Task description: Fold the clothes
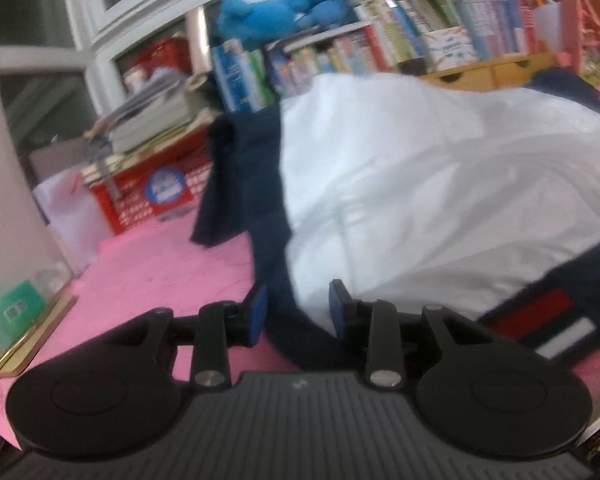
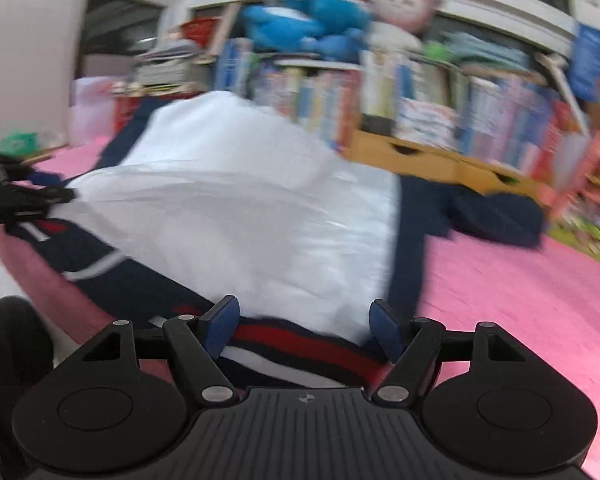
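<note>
A white garment (image 1: pixel 420 184) with navy sleeves and a red-and-white striped hem lies spread on the pink blanket (image 1: pixel 152 268). My left gripper (image 1: pixel 298 312) sits low at its near left edge. The blue pads (image 1: pixel 258 312) stand apart and the navy trim (image 1: pixel 272 272) runs between them, with no visible pinch. In the right wrist view the same garment (image 2: pixel 240 208) fills the middle. My right gripper (image 2: pixel 304 328) is open wide over the striped hem (image 2: pixel 300 346), holding nothing. The left gripper (image 2: pixel 20 200) shows as a dark shape at the garment's far left edge.
Behind the blanket stand a row of books (image 2: pixel 440 108), blue plush toys (image 2: pixel 300 20), a wooden drawer box (image 2: pixel 440 160) and a red crate (image 1: pixel 152 192). A green packet (image 1: pixel 16 312) lies at the left edge. Bare pink blanket (image 2: pixel 520 292) stretches to the right.
</note>
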`<move>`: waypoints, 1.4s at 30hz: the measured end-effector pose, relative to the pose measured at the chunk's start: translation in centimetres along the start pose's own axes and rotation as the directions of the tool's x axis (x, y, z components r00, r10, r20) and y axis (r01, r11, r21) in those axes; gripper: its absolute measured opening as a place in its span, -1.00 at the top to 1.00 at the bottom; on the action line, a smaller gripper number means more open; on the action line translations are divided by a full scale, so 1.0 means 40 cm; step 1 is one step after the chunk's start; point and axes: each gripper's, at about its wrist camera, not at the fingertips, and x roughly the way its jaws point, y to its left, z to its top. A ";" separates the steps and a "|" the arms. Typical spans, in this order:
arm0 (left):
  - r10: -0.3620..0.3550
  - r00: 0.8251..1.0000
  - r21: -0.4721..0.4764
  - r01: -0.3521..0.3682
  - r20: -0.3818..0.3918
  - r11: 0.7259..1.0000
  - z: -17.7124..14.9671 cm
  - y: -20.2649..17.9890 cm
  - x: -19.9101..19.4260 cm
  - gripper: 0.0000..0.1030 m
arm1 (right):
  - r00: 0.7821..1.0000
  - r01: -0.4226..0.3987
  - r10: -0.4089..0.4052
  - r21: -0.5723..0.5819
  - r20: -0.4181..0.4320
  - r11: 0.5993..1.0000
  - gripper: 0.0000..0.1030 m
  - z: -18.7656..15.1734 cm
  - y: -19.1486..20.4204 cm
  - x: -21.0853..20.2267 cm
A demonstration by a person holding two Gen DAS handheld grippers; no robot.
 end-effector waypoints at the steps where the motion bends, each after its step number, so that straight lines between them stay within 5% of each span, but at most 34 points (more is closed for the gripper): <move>1: -0.015 1.000 -0.039 0.014 -0.007 0.999 0.012 0.024 -0.001 0.36 | 1.000 0.013 -0.012 0.028 -0.024 1.000 -0.38 0.005 -0.017 -0.005; 4: -0.069 0.996 -0.176 0.077 0.050 0.981 0.056 0.096 -0.016 0.40 | 0.998 0.039 -0.036 0.065 -0.044 0.997 -0.30 0.061 -0.048 -0.023; 9: -0.139 0.975 -0.210 0.174 0.172 0.962 0.157 0.069 -0.020 0.37 | 0.996 -0.054 0.053 0.002 0.076 0.999 -0.48 0.219 -0.027 0.035; 12: -0.226 0.964 -0.187 0.250 0.140 0.950 0.183 0.002 0.018 0.34 | 0.989 -0.093 0.103 -0.087 0.110 0.992 -0.48 0.305 0.022 0.120; 17: -0.252 0.967 -0.163 0.256 0.044 0.953 0.150 -0.057 0.092 0.34 | 0.979 -0.136 0.157 -0.159 0.131 0.978 -0.55 0.431 0.081 0.267; 23: -0.283 0.959 -0.231 0.269 -0.029 0.935 0.132 -0.043 0.132 0.33 | 0.974 -0.147 0.144 0.005 0.173 0.989 -0.52 0.581 0.068 0.509; 26: -0.286 0.958 -0.223 0.272 -0.033 0.936 0.131 -0.047 0.127 0.33 | 0.986 -0.114 0.104 0.074 0.133 0.991 -0.21 0.640 0.052 0.658; 29: -0.302 0.953 -0.226 0.288 -0.027 0.931 0.129 -0.045 0.125 0.29 | 0.996 -0.086 0.078 0.221 0.046 0.972 -0.01 0.654 0.025 0.796; 32: -0.328 0.944 -0.241 0.313 -0.025 0.919 0.129 -0.041 0.128 0.21 | 0.983 -0.143 0.169 0.264 -0.076 0.954 0.16 0.602 0.039 0.863; 39: -0.324 0.946 -0.276 0.318 0.025 0.907 0.123 -0.019 0.112 0.20 | 0.961 -0.230 0.216 -0.066 -0.176 0.971 0.33 0.475 0.167 0.768; 41: -0.303 0.948 -0.339 0.317 0.097 0.886 0.132 0.015 0.089 0.18 | 0.962 -0.221 0.197 -0.113 -0.189 0.969 0.35 0.443 0.185 0.751; 42: -0.302 0.944 -0.374 0.329 0.131 0.867 0.144 0.034 0.079 0.01 | 0.965 -0.217 0.193 -0.125 -0.178 0.968 0.36 0.429 0.188 0.746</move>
